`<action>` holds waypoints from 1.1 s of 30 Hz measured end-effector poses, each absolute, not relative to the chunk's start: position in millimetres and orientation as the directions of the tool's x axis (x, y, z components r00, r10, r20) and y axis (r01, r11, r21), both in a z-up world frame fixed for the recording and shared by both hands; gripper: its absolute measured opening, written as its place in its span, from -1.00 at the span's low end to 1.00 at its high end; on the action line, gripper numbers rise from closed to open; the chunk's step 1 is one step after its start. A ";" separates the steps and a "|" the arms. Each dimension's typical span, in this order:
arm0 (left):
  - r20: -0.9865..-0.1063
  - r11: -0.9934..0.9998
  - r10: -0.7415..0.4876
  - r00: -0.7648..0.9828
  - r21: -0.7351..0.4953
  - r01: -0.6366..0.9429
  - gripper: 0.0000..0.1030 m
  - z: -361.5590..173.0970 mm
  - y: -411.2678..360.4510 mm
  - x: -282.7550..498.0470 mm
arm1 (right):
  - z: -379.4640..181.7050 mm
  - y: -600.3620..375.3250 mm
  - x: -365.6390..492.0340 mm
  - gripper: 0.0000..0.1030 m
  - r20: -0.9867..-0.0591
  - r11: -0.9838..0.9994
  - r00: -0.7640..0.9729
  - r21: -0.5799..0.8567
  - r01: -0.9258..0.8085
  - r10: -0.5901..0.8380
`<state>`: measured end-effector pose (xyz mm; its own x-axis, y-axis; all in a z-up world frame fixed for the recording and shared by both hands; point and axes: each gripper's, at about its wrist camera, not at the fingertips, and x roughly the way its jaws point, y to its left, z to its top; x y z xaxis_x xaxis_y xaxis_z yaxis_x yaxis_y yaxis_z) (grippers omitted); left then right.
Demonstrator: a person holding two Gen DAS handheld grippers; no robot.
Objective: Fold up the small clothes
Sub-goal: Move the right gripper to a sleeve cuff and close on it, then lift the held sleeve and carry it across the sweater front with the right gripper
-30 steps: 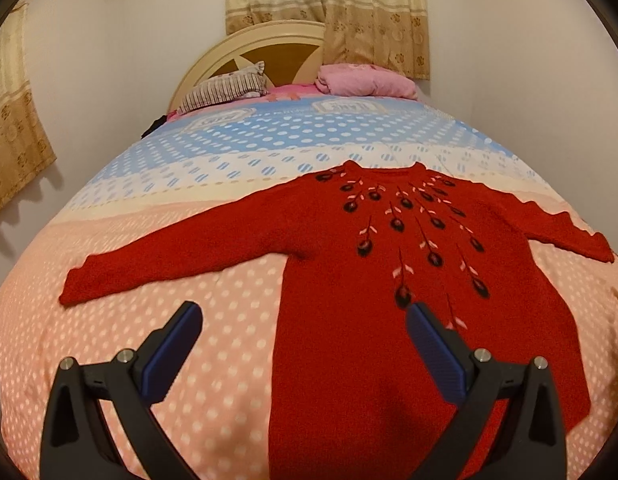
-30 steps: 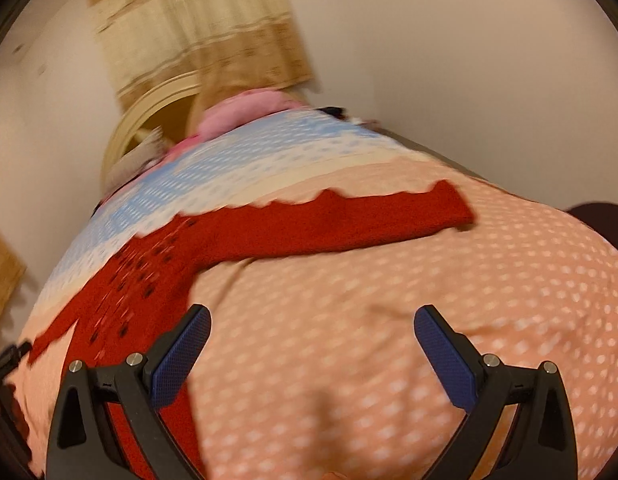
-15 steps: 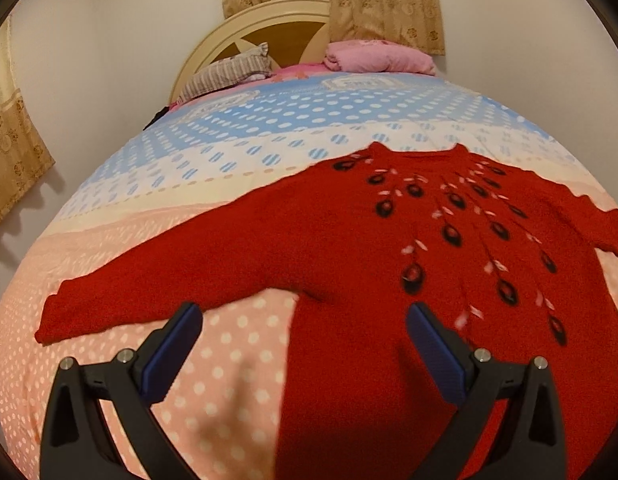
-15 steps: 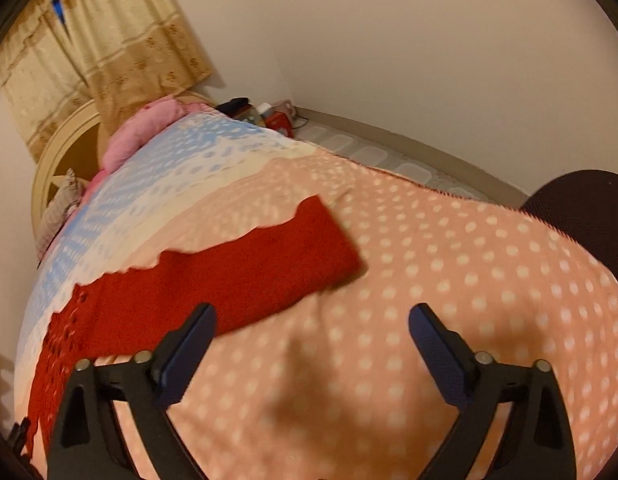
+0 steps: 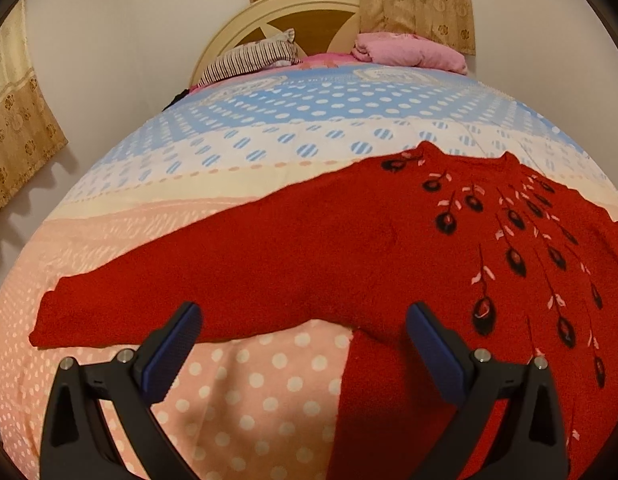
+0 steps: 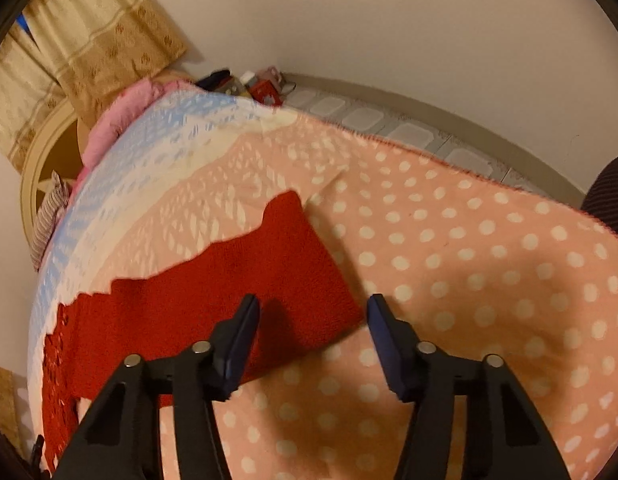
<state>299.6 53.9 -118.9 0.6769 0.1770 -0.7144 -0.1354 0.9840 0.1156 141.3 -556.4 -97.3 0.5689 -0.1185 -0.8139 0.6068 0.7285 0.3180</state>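
bedspread (image 6: 469, 264) bare past sleeve cuff (image 6: 309, 280) | right claw (image 6: 313, 312) closing astride cuff

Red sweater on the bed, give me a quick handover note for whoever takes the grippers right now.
Left gripper: open, empty, above the lower edge of one sleeve.
Right gripper: jaws closing around the other sleeve's cuff, pads not yet pressing.
Red sweater: flat, face up on the dotted blanket, both sleeves spread out.
Done: nothing folded.
Left: grip the sleeves, fold them in, then fold the body.
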 end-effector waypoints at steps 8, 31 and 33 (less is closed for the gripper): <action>-0.730 0.986 0.157 0.665 0.076 -0.150 1.00 -124.1 67.5 297.4 | -66.5 -543.1 136.3 -0.68 -0.756 0.774 0.635 0.303 0.557 -0.161; -0.727 0.991 0.073 0.682 -0.021 -0.129 1.00 -127.7 91.7 286.4 | 77.0 -408.9 199.3 -0.71 -0.563 0.936 0.811 0.175 0.305 -0.159; -0.729 0.990 0.065 0.682 -0.037 -0.134 1.00 -129.8 94.6 285.5 | 82.7 -392.7 207.1 -0.71 -0.555 0.948 0.820 0.164 0.272 -0.139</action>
